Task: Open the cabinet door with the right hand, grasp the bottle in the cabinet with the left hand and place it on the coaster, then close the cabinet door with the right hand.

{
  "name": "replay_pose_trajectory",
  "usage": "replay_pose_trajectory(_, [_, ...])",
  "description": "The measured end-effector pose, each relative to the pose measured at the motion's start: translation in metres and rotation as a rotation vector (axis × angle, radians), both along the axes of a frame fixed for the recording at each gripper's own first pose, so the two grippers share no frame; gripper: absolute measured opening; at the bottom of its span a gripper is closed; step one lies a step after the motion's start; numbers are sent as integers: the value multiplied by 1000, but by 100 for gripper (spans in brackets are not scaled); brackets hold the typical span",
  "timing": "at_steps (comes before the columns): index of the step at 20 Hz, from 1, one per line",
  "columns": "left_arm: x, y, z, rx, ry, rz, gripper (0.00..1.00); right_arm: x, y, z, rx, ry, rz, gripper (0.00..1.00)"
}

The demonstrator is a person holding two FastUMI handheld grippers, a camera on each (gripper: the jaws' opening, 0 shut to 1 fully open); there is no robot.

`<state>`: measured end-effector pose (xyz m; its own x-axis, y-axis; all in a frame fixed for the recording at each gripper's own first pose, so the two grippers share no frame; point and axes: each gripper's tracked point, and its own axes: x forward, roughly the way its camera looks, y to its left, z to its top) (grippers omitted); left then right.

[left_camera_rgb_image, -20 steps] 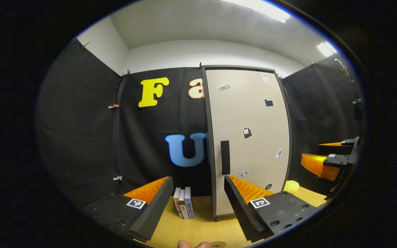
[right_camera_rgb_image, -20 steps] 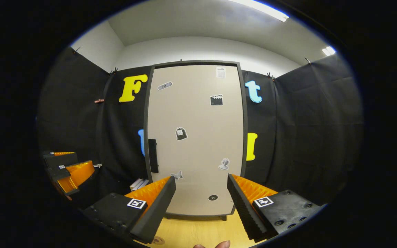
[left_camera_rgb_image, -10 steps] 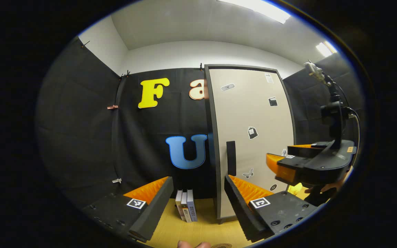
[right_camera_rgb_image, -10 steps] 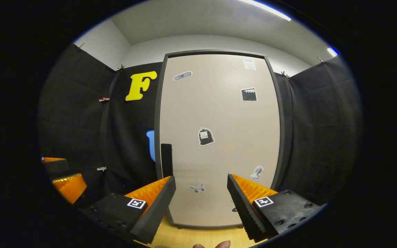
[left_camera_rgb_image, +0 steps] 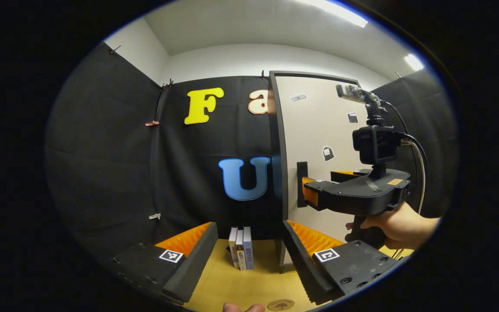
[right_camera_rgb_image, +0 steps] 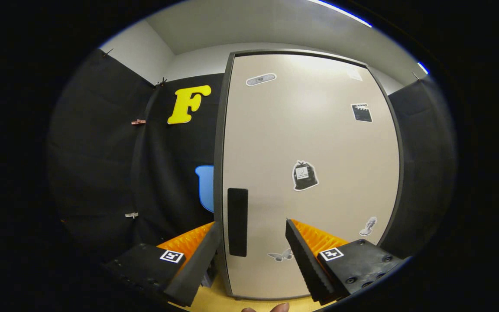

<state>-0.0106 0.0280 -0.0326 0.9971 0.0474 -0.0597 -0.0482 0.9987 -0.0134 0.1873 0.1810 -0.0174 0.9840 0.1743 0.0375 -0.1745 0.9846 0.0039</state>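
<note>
The beige cabinet door [right_camera_rgb_image: 310, 143] stands closed, with stickers on it and a dark vertical handle [right_camera_rgb_image: 237, 222] near its left edge. My right gripper [right_camera_rgb_image: 253, 242] is open just in front of the handle, a finger on each side of it, not touching. In the left gripper view, the right gripper [left_camera_rgb_image: 319, 190] in a person's hand [left_camera_rgb_image: 399, 225] reaches toward the handle [left_camera_rgb_image: 301, 184] on the door [left_camera_rgb_image: 319, 130]. My left gripper [left_camera_rgb_image: 249, 255] hangs open over the wooden table [left_camera_rgb_image: 228, 286]. A round coaster [left_camera_rgb_image: 280, 305] lies at the table's near edge.
Three books [left_camera_rgb_image: 241, 253] stand upright on the table just left of the cabinet. Black cloth walls close in the booth on the left and behind. The cabinet's dark frame [left_camera_rgb_image: 277, 164] rises at the door's left edge.
My right gripper has moved forward and left, close up to the door handle. My left gripper has shifted slightly, so the coaster shows more at the bottom.
</note>
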Motion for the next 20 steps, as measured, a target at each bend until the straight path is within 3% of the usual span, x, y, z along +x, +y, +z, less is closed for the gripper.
replay_pose_trajectory(6, [1, 19, -7, -15, 9, 39, 94, 43, 19, -14, 26, 20, -43, 94])
replay_pose_trajectory(9, [1, 24, -8, -24, 20, 46, 94, 59, 23, -28, 62, 76, -64, 74])
replay_pose_trajectory(10, [2, 26, -9, -23, 21, 49, 94, 58, 21, -34, 70, 106, -75, 60])
replay_pose_trajectory(12, [2, 30, -10, -20, 23, 55, 94, 64, 26, -35, 85, 89, -85, 47])
replay_pose_trajectory(13, [3, 30, -10, -21, 24, 57, 94, 59, 22, -29, 73, 72, -94, 33])
replay_pose_trajectory(15, [0, 30, -10, -23, 23, 58, 94, 61, 24, -30, 87, 84, -79, 30])
replay_pose_trajectory(17, [-2, 31, -8, -22, 22, 61, 94, 57, 24, -30, 83, 99, -41, 17])
replay_pose_trajectory(20, [-1, 33, -6, -19, 13, 65, 94, 49, 25, -29, 73, 107, -12, 16])
